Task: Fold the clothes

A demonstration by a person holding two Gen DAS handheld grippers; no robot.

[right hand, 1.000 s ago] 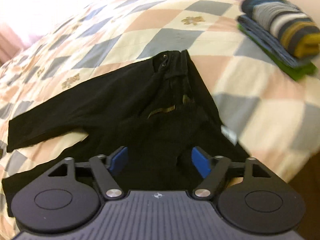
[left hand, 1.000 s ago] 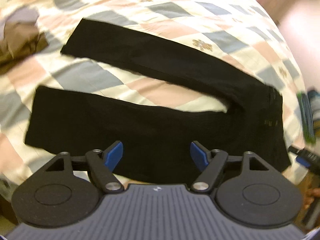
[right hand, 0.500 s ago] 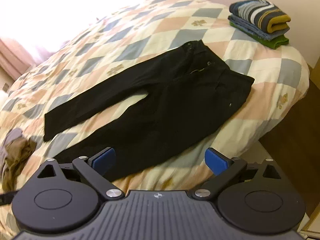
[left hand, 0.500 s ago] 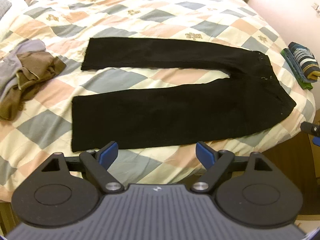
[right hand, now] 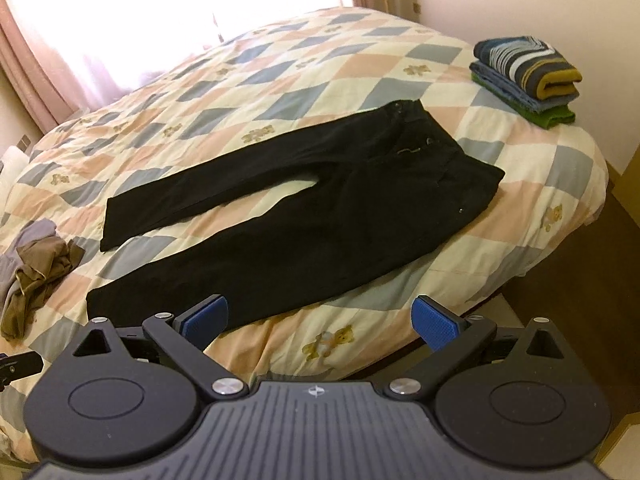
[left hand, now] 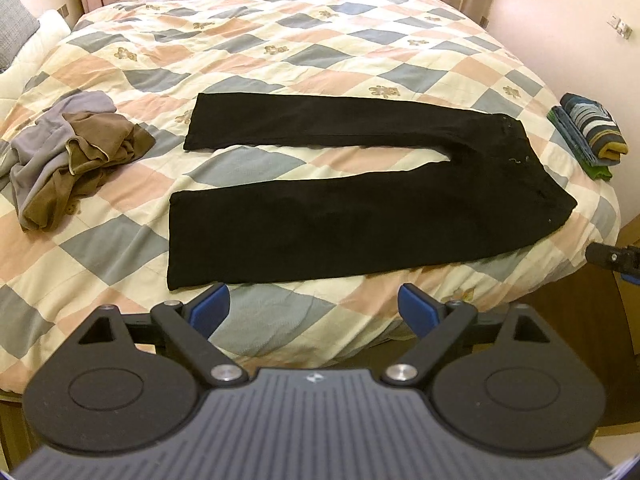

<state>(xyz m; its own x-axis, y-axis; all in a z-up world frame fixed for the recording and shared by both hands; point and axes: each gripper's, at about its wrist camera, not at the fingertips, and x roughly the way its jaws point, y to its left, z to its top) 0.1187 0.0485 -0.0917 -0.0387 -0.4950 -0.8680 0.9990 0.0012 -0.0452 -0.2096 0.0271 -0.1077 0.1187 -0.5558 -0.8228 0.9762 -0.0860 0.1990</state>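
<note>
At the bottom of the left wrist view the left gripper hangs over the near edge of the bed, its blue pads wide apart and still spreading, with only quilt between them. In the right wrist view the right gripper likewise sits low in the frame with its jaws at full spread and nothing between its pads.

Just beyond the grippers, across the middle of both frames, the black trousers lie flat on the checked quilt. Their legs are spread apart in a narrow V, hems toward the left of the frame and waistband toward the right, near the bed's corner.

At mid left, well apart from the trousers, is a crumpled heap of brown and grey garments. At the far right edge, near the bed's corner, stands a folded stack with a striped piece on top and green at the bottom. Pink curtains and a bright window fill the top of the frame.
</note>
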